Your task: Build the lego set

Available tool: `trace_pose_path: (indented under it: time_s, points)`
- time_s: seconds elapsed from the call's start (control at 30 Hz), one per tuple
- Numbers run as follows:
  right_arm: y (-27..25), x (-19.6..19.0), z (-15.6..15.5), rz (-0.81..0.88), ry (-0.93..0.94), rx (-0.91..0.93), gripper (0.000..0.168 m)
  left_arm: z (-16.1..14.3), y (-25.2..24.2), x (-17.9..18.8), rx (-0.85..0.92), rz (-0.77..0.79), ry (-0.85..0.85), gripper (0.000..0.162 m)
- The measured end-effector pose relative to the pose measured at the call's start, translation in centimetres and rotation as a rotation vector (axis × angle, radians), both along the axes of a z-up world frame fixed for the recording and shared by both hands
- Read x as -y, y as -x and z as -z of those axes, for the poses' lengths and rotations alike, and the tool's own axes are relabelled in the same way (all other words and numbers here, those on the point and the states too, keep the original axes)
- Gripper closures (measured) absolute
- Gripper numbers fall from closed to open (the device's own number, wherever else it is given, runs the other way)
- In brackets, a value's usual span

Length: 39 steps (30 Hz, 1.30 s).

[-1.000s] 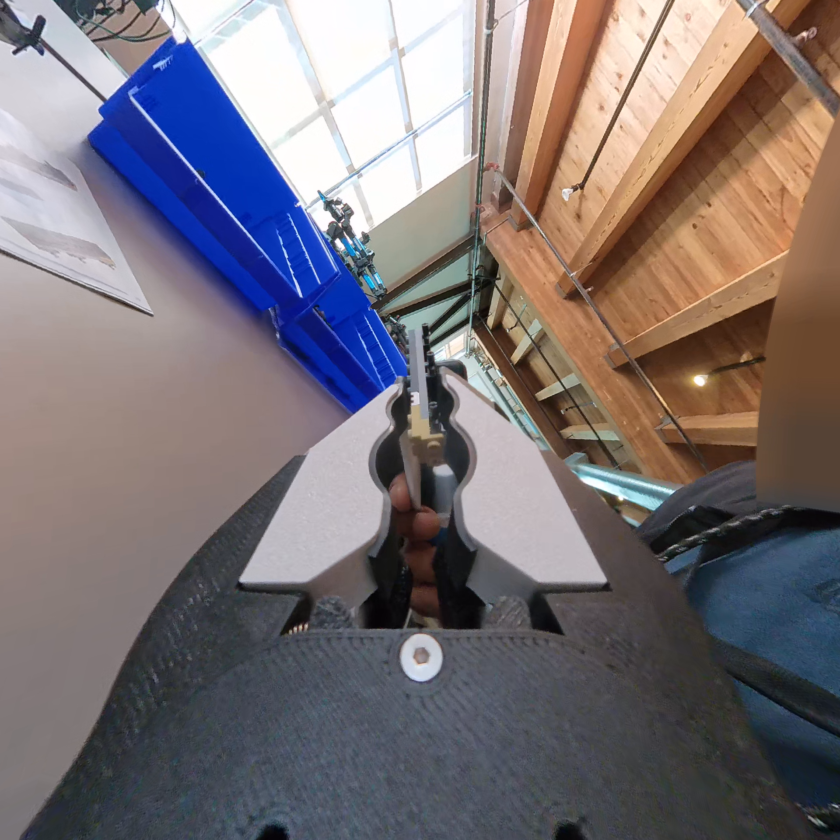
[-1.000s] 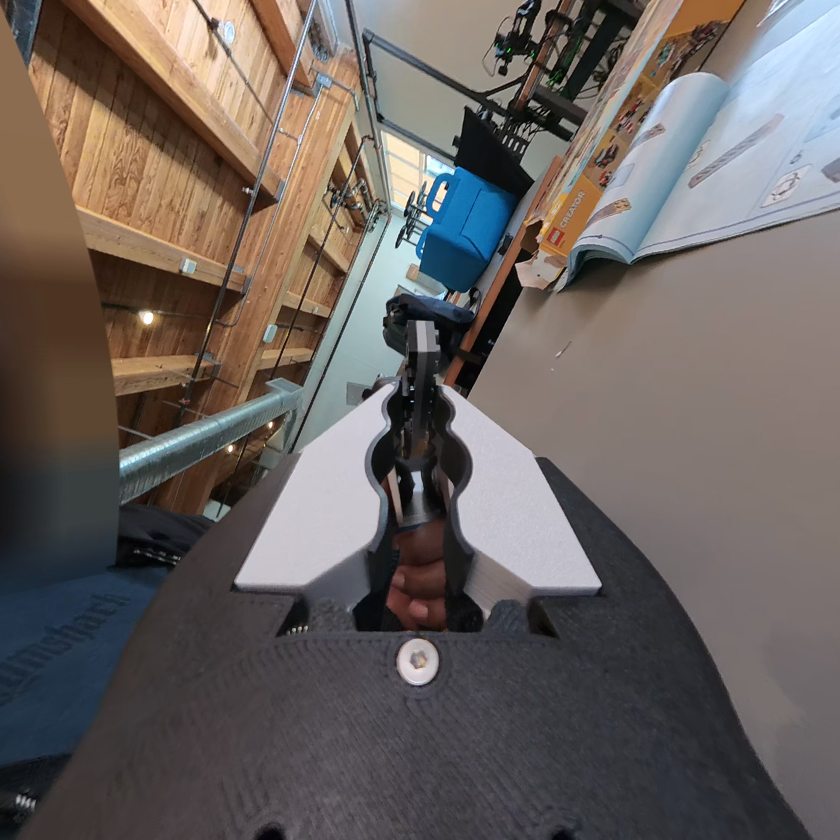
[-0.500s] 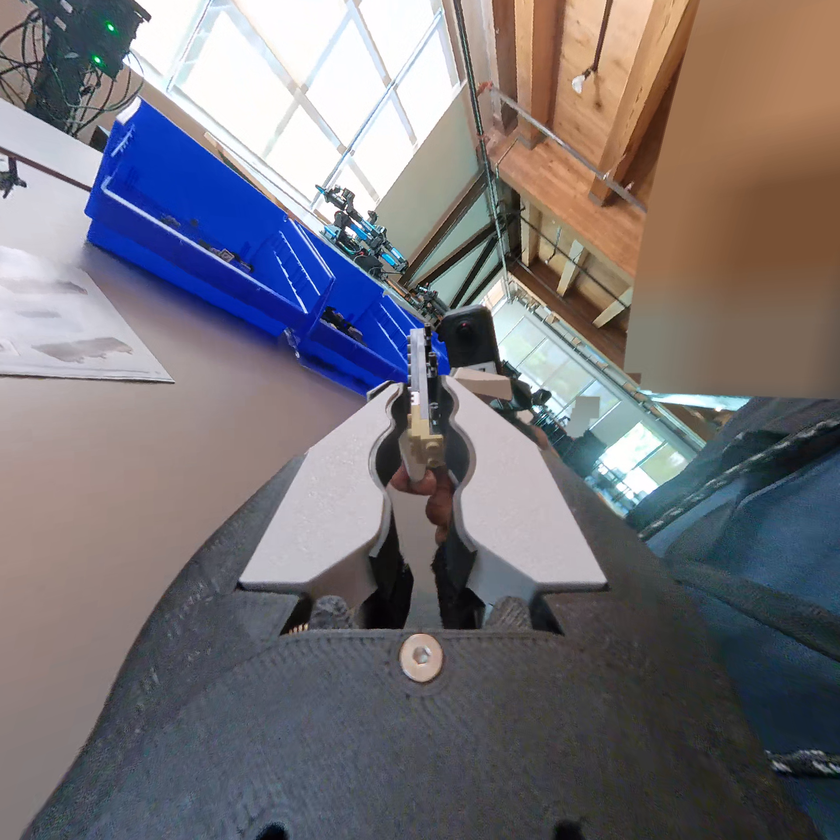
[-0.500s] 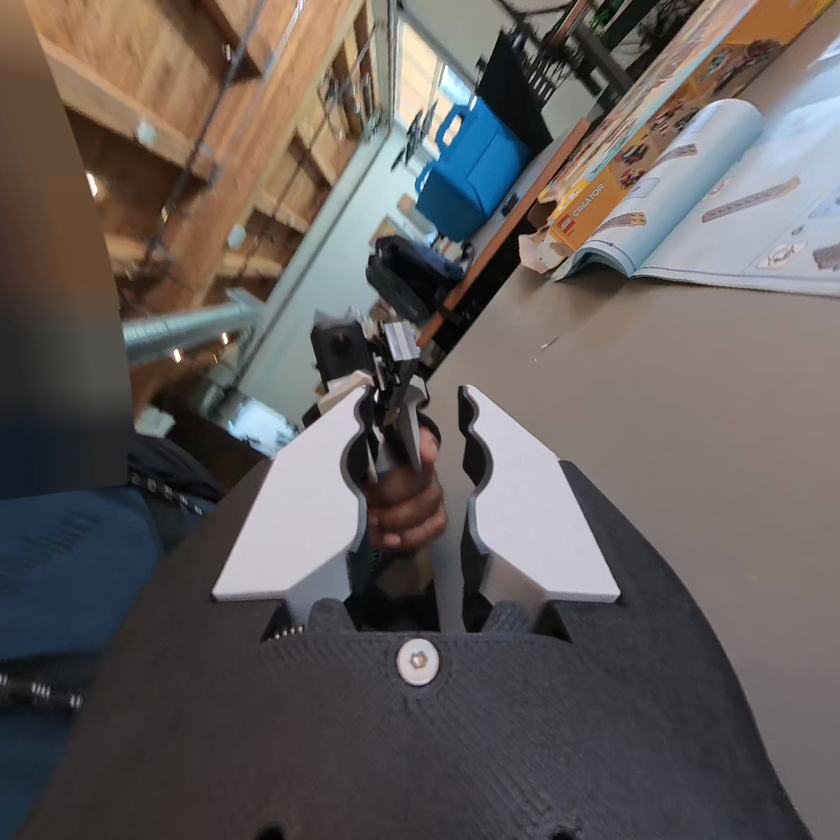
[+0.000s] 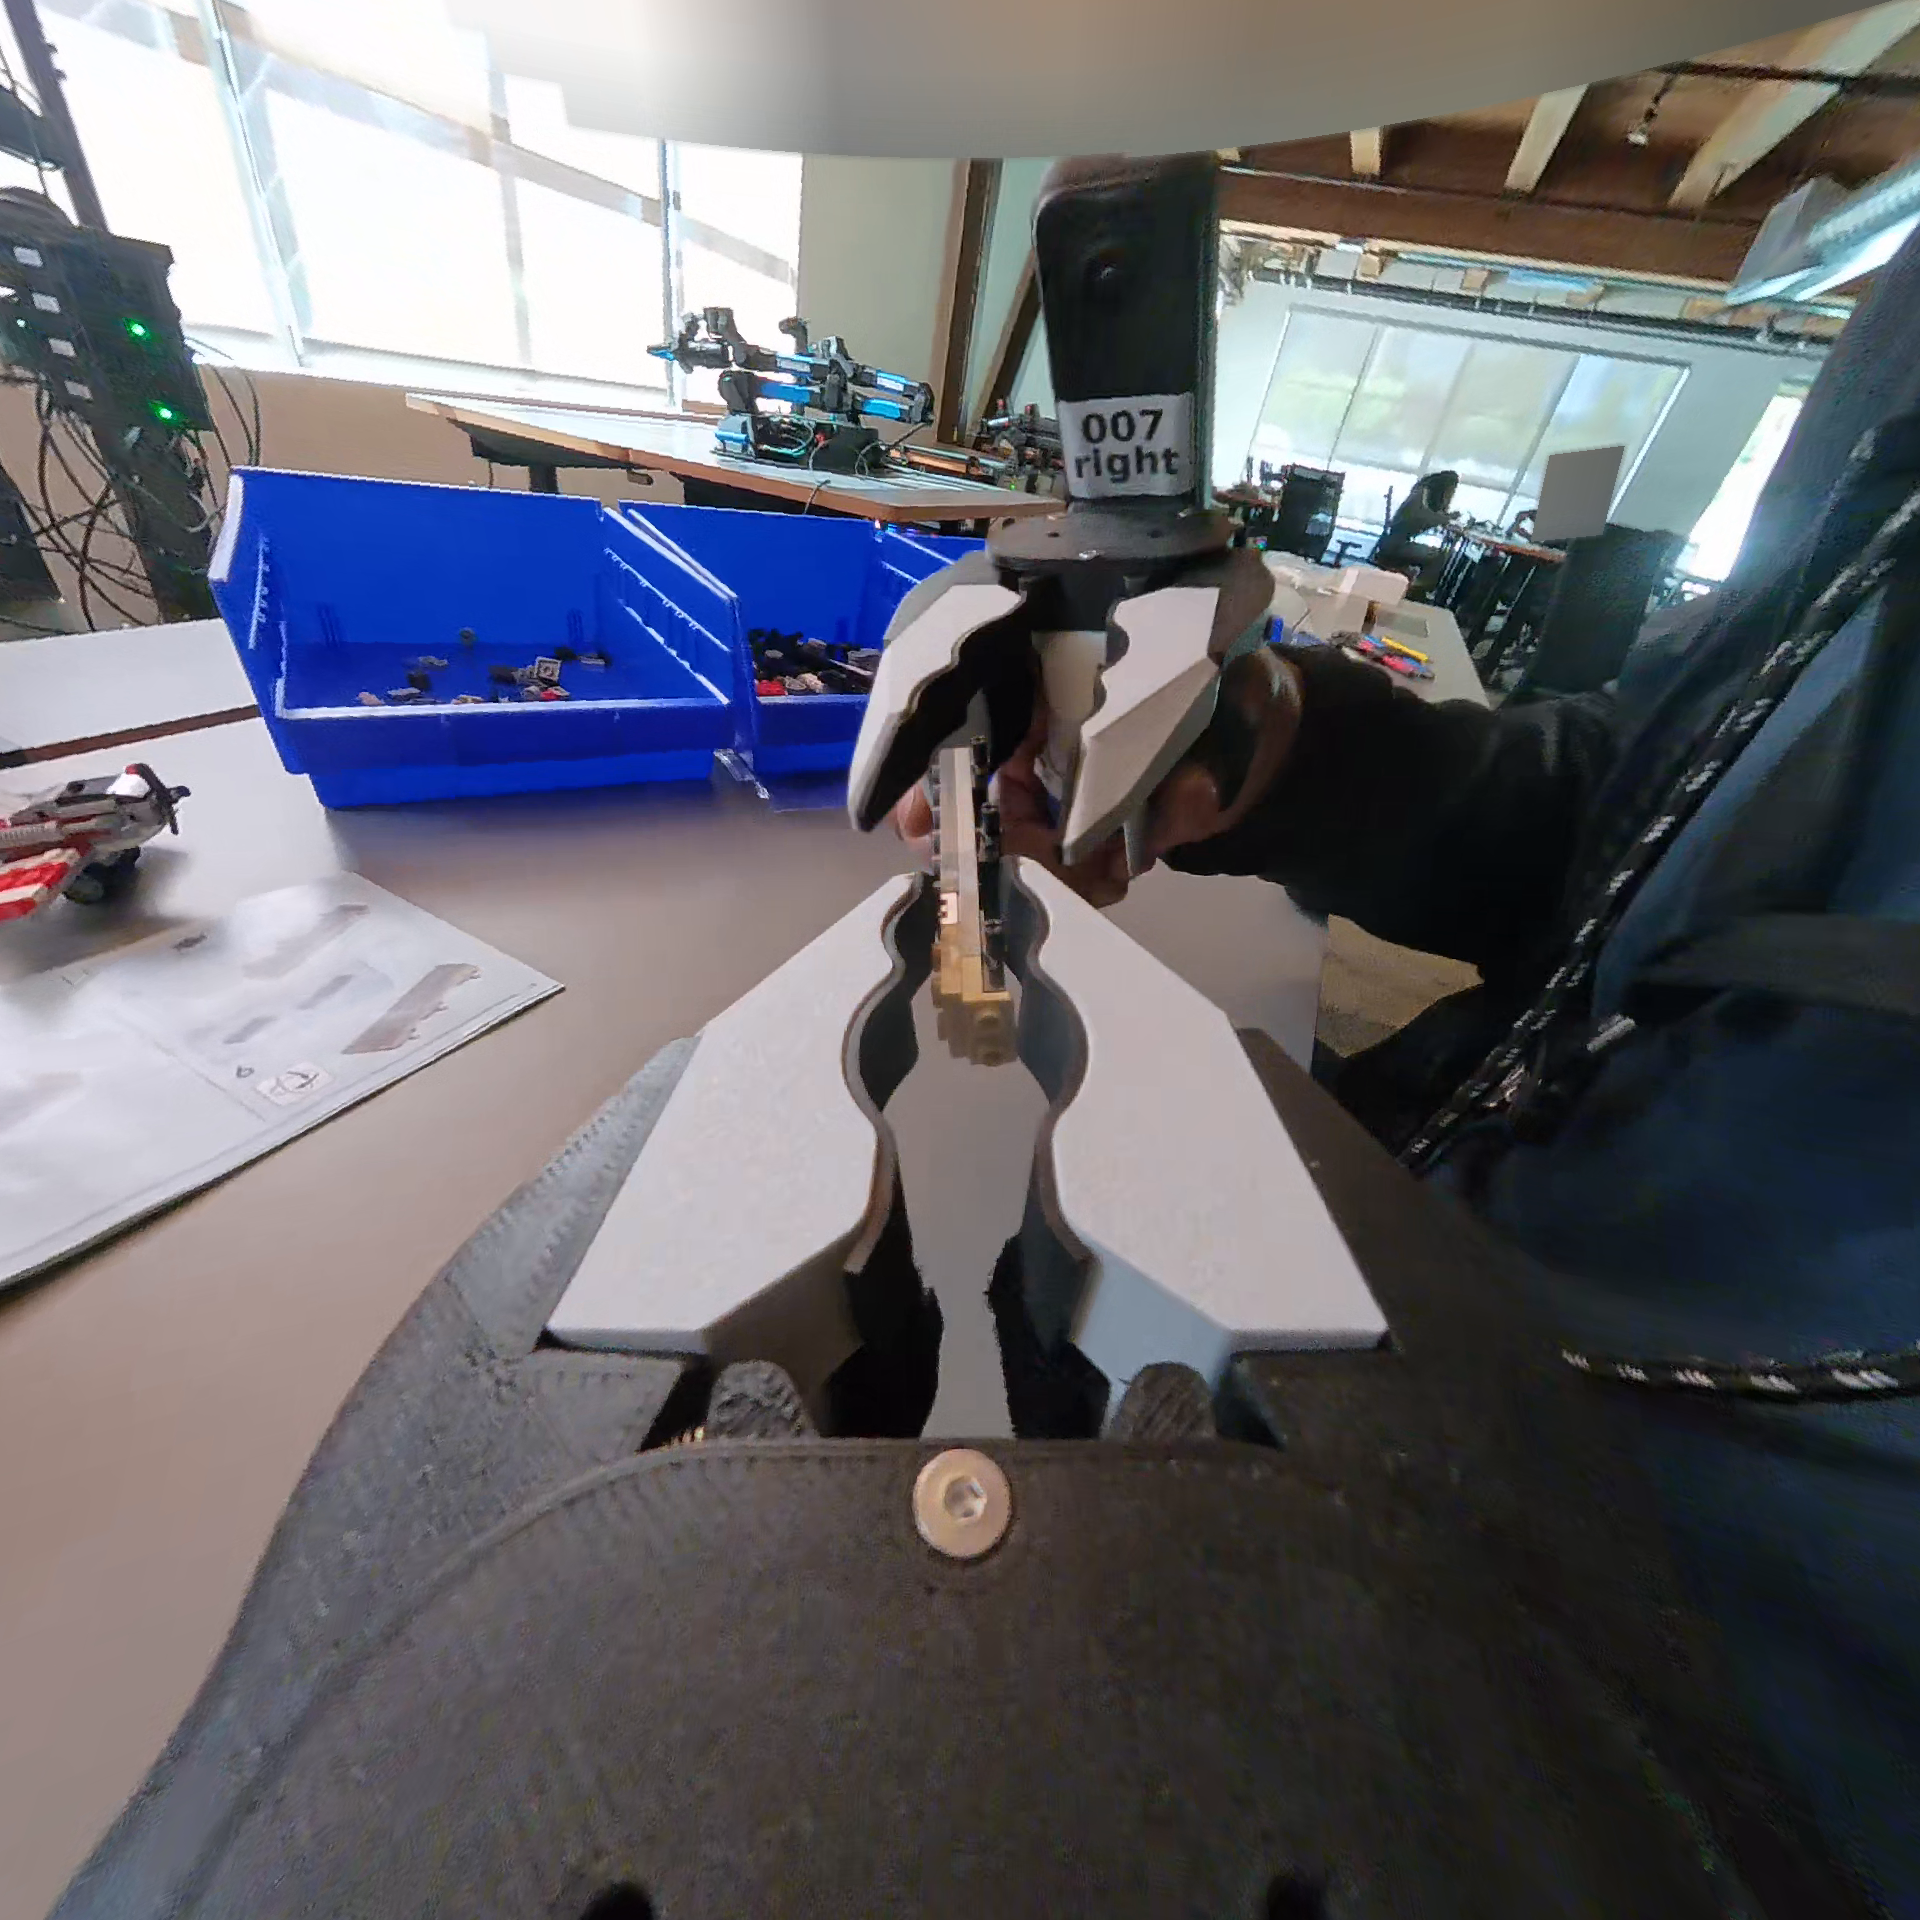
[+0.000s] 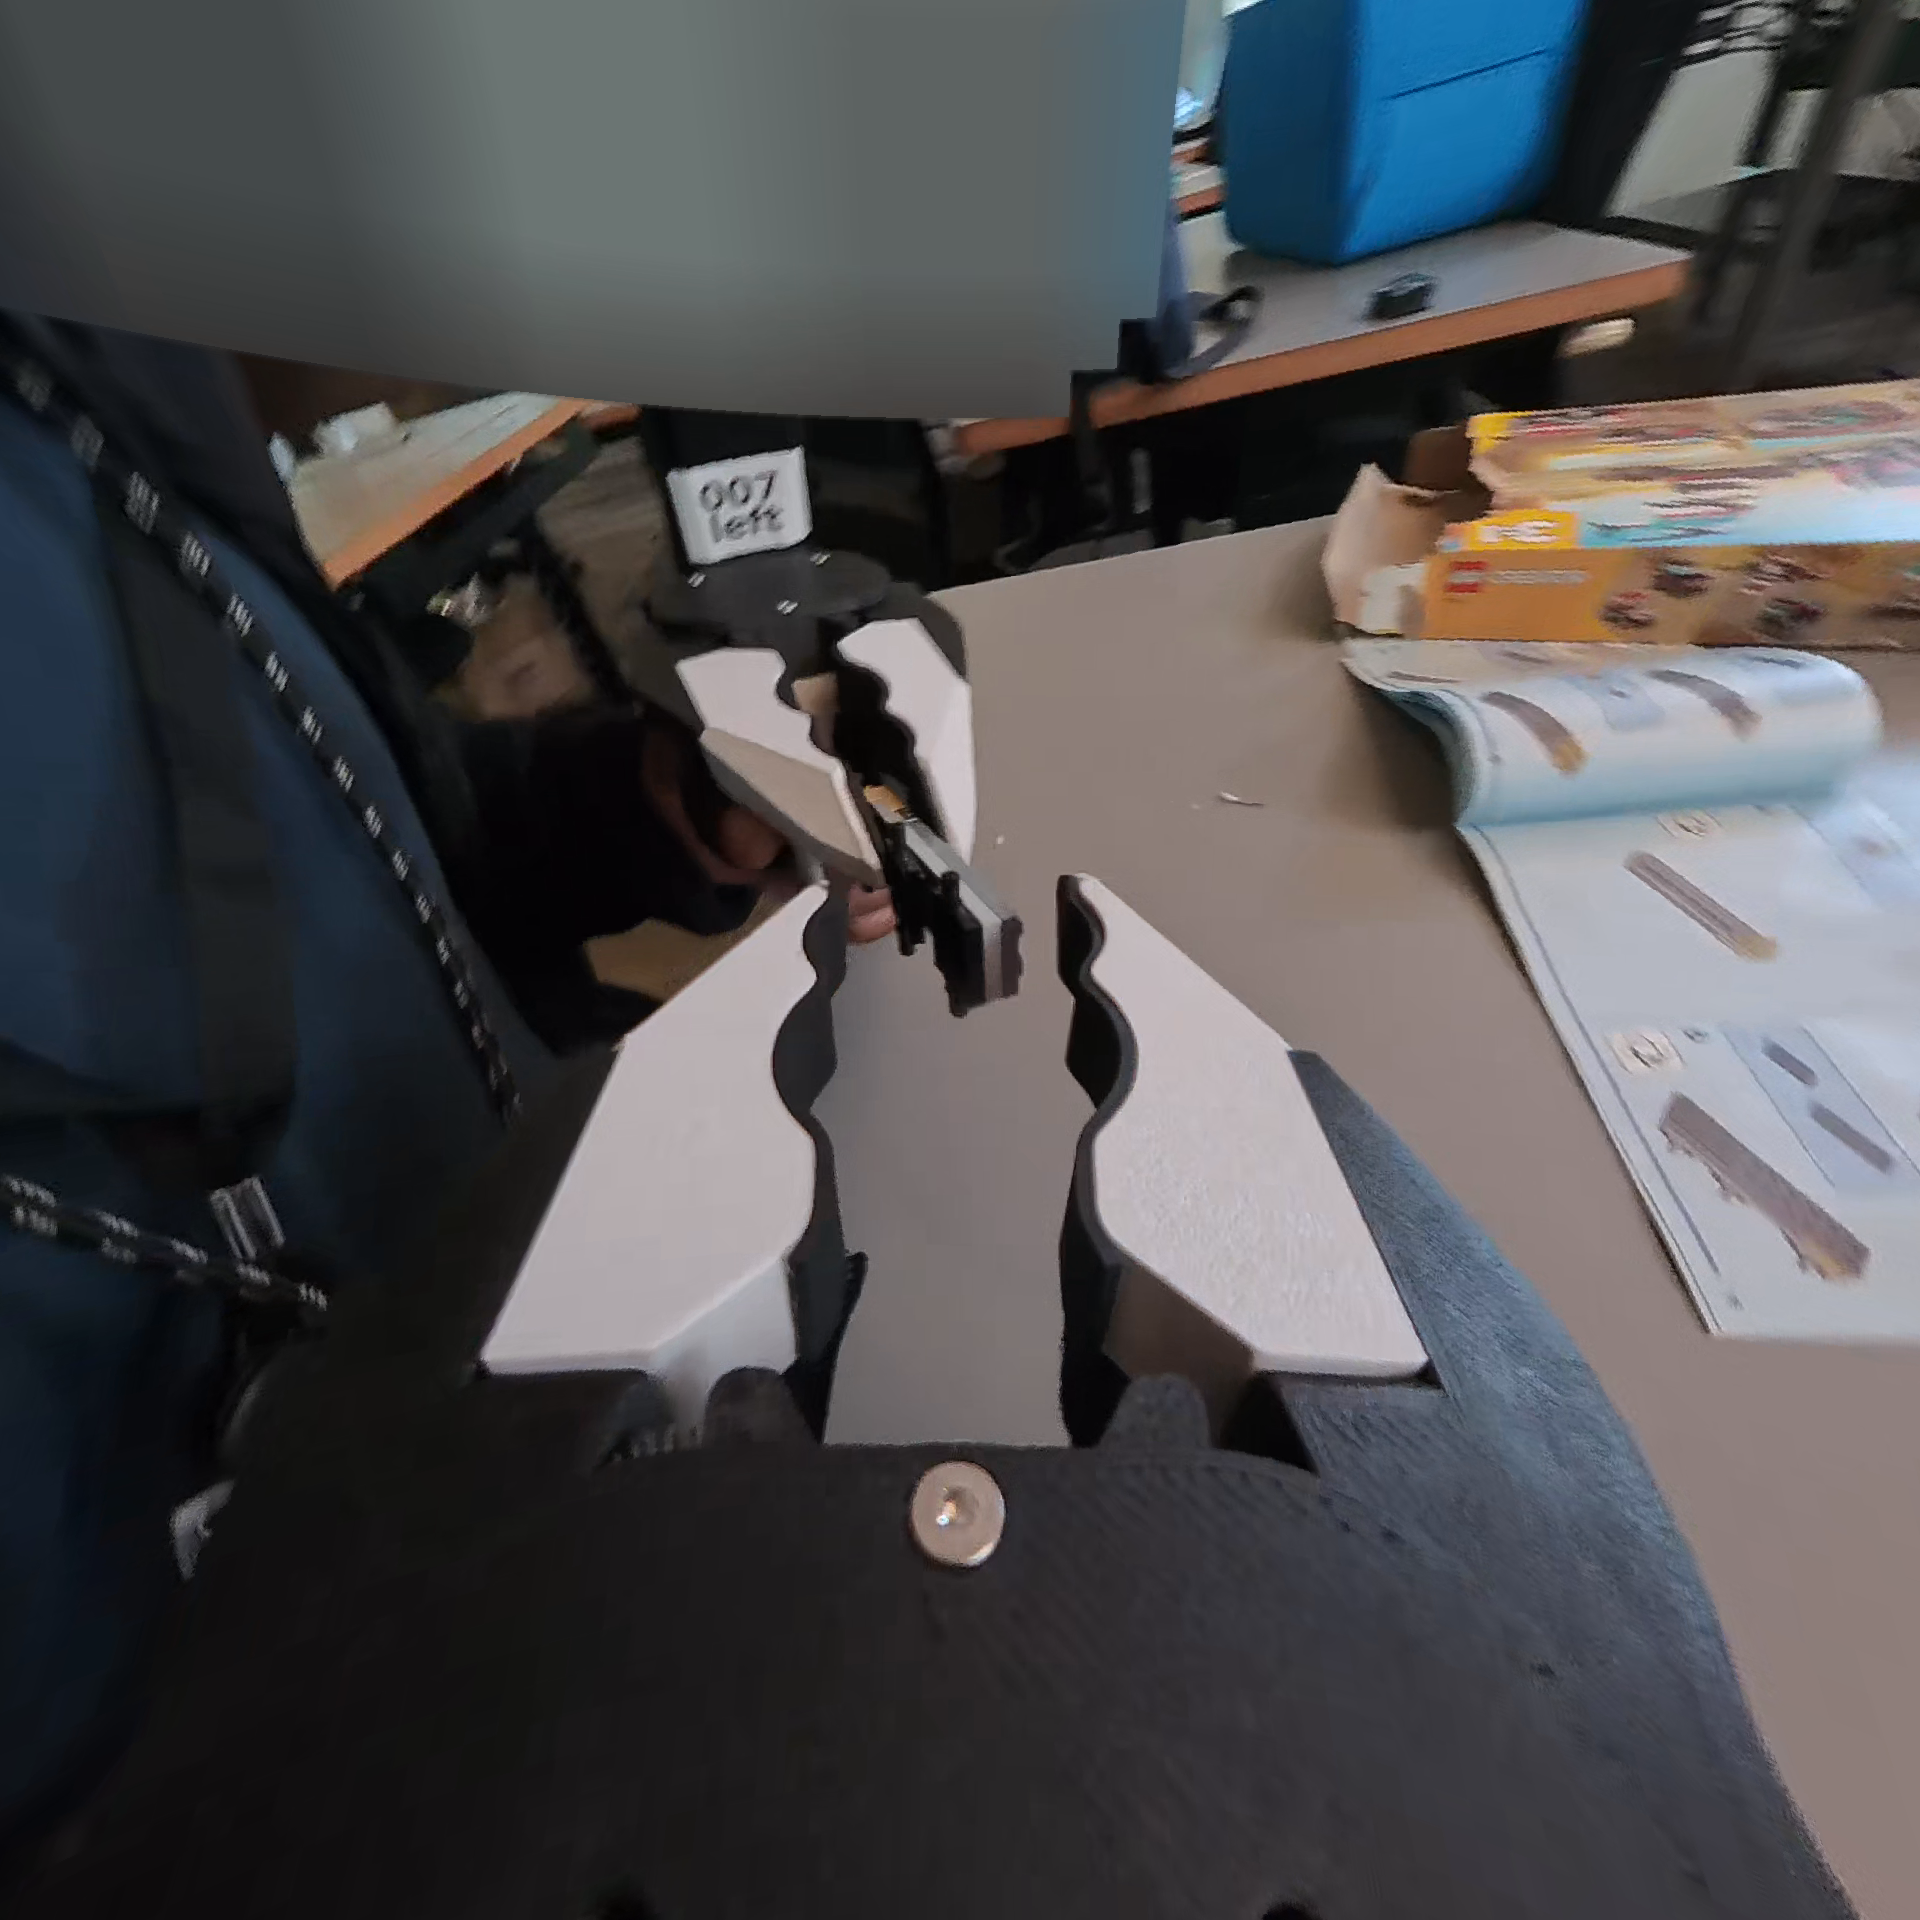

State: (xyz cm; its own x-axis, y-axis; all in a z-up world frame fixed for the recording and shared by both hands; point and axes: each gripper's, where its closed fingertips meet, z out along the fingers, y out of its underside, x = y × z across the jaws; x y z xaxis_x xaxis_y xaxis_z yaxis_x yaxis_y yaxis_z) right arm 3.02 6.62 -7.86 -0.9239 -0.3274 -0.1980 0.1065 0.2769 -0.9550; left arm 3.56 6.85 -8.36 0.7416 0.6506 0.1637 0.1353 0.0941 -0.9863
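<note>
My left gripper [image 5: 961,914] is shut on a small lego assembly [image 5: 966,966]: a thin grey plate with black parts and a tan brick at its near end. It holds the assembly above the table edge. My right gripper [image 6: 940,899] is open and empty, its jaws standing either side of the assembly's free end [image 6: 982,935] without touching it. It faces the left gripper [image 6: 914,847]. In the left wrist view the right gripper [image 5: 987,821] points down at the assembly's far end, held by a hand in a dark sleeve.
Two blue bins [image 5: 468,644] with loose pieces stand at the back of the grey table [image 5: 260,1299]. An open instruction booklet [image 5: 208,1060] and a red-and-white lego model [image 5: 73,842] lie to the left. A yellow lego box [image 6: 1662,551] lies beyond the booklet [image 6: 1714,935]. A person's blue jacket [image 5: 1714,1039] is close by. My two grippers' fingertips are within a few centimetres of each other. The right tips stand about 30 centimetres off the red-and-white lego model [image 5: 73,842].
Both grippers have tilted down from pointing at the ceiling to level over the table. The right gripper has opened, let go of the assembly and drawn back; the left still holds it.
</note>
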Motion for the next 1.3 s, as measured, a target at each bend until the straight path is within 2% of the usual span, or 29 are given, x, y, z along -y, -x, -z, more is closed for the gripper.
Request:
trace_pose_path:
  time_s: [0.17,0.7,1.17,1.3]
  points:
    - [-0.7,-0.1,0.1,-0.046,0.004,-0.034,0.147,0.0,-0.6,-0.3,-0.036,0.043,0.035,0.150]
    - [-1.8,-0.6,-0.4,-0.087,0.059,0.003,0.155,-0.3,-1.3,-0.9,-0.043,0.100,0.006,0.149]
    - [-1.7,-0.8,-0.3,-0.109,0.063,0.079,0.154,-0.2,-1.3,-1.1,-0.029,0.115,-0.010,0.150]
    - [-1.1,-0.6,-1.1,-0.076,0.109,0.180,0.135,-0.1,-0.6,-0.4,0.015,0.082,-0.066,0.150]
